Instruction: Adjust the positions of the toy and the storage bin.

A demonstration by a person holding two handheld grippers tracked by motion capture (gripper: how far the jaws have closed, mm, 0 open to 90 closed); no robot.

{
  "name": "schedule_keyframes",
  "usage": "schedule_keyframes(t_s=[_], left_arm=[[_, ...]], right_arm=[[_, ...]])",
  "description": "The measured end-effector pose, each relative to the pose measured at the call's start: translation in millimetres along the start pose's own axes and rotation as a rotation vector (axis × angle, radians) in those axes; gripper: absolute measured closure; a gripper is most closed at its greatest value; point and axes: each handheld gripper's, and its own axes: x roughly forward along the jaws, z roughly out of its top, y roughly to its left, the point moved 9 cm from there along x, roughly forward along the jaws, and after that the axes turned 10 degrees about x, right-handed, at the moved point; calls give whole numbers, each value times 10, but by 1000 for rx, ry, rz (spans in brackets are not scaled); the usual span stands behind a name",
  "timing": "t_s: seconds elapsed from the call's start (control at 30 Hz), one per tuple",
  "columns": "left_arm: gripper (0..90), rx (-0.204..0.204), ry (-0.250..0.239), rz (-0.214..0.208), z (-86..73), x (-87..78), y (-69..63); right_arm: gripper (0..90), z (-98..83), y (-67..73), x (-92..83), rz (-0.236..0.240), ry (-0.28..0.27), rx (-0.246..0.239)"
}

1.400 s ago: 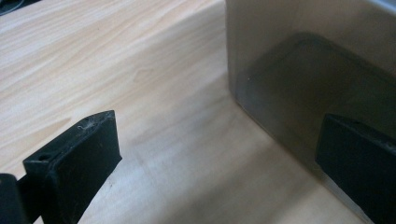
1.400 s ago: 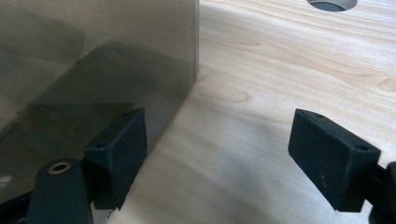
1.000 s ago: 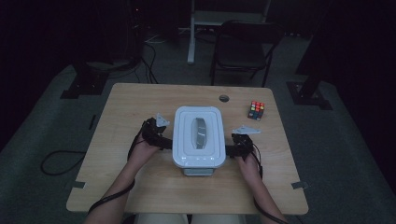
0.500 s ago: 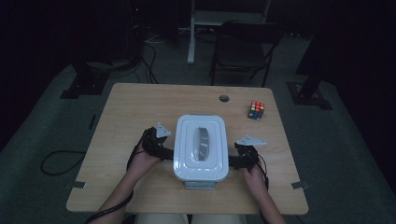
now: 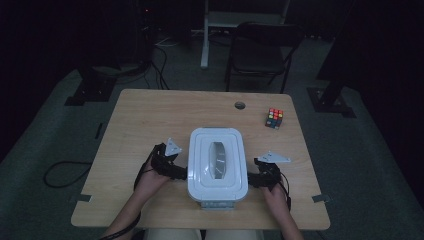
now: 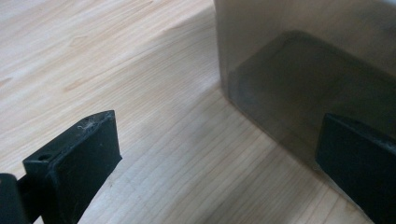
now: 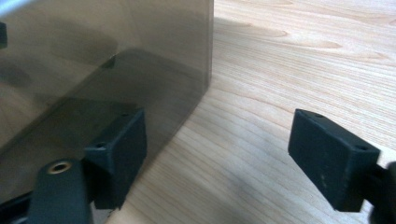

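Note:
A box with a white lid (image 5: pixel 217 165) and smoky see-through walls stands on the wooden table (image 5: pixel 150 115) near its front edge. My left gripper (image 5: pixel 176 171) is at the box's left side and my right gripper (image 5: pixel 255 179) at its right side, each held by a hand. In the left gripper view the gripper (image 6: pixel 215 158) is open over bare wood, its right jaw close in front of the box wall (image 6: pixel 303 70). In the right gripper view the gripper (image 7: pixel 224 154) has just been opening; only table lies between its jaws, and its left jaw is beside the box wall (image 7: pixel 93 60).
A colour-tile puzzle cube (image 5: pixel 274 118) sits at the table's back right, with a round cable hole (image 5: pixel 240 105) to its left. A black chair (image 5: pixel 262 50) and dark stands are on the floor beyond the table.
The box has come toward the table's front edge, with both hands and grippers drawing back alongside it.

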Motion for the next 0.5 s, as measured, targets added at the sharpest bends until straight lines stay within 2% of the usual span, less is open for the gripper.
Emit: schedule_keyframes(t_s=[0.03,0.1,0.13,0.2,0.23,0.33,0.37,0.43,0.5], left_arm=[[7,-13,-20,-21,-18,12,-1],[7,-24,-19,-38,-68,28,2],[7,-29,-9,-41,-105,37,8],[7,-29,7,-33,-180,50,31],[7,-41,12,-36,-214,53,41],[7,-67,26,-49,-305,45,66],[7,-67,32,-50,-329,39,69],[7,-56,46,-51,-375,24,83],[7,-64,66,-63,-423,8,96]], right_arm=[[140,-8,-16,2,7,4,0],[119,-22,-62,14,24,5,27],[118,-27,-99,18,15,4,39],[118,-34,-163,16,-13,0,19],[115,-36,-191,14,-16,2,15],[115,-34,-286,21,-28,17,45],[115,-31,-311,22,-19,25,57],[115,-17,-384,30,-33,29,73],[115,6,-467,40,-57,33,80]])
